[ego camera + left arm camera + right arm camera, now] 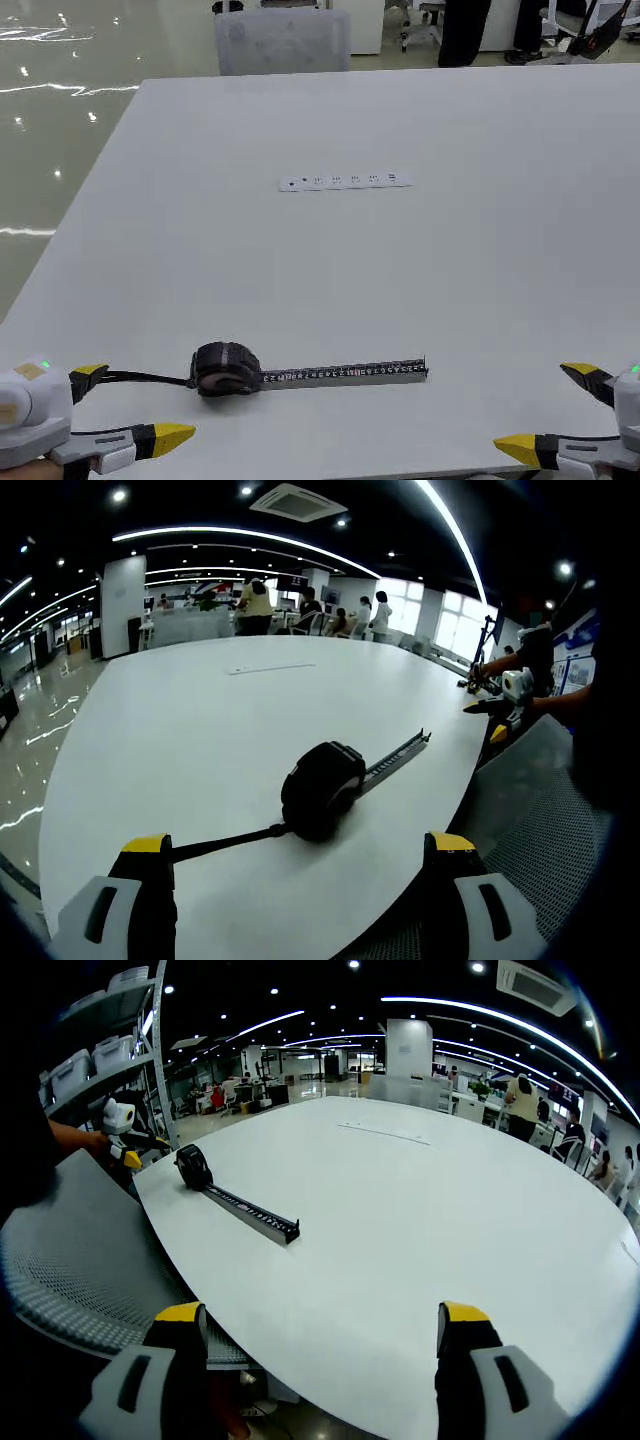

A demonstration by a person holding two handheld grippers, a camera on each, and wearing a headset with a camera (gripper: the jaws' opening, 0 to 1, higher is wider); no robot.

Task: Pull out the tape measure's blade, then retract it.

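Note:
A black tape measure (226, 369) (322, 788) (194, 1166) lies near the front edge of the white table (400, 260), its blade (345, 373) (250, 1214) pulled out to the right and a black strap trailing left. My left gripper (132, 404) (300, 865) stands open just left of the case, the strap running between its yellow-tipped fingers. At the front right corner my right gripper (548, 410) (322, 1328) is open with nothing in it, well away from the blade's hooked end (424, 367).
A white power strip (345, 181) lies at mid-table. A grey chair back (283, 40) stands beyond the far edge. A mesh chair seat (80, 1260) sits below the near edge. People stand in the background.

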